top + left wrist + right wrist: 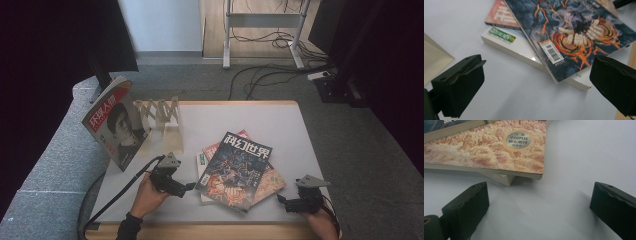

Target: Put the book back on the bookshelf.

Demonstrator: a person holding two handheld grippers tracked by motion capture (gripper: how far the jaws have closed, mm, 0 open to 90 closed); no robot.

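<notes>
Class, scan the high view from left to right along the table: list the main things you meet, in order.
Portrait magazine standing in the rack → left gripper → blue-covered magazine topping the stack → right gripper.

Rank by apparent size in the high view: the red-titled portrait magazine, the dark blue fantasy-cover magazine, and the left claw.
1. Dark blue fantasy-cover magazine and red-titled portrait magazine: about alike; the portrait one stands tilted and farther off, so their order is unsure.
2. Left claw: clearly smallest.

A stack of magazines (239, 167) is set on the counter (280, 125), with a rack (161, 120) and a propped magazine (115, 122) behind it to the left.
</notes>
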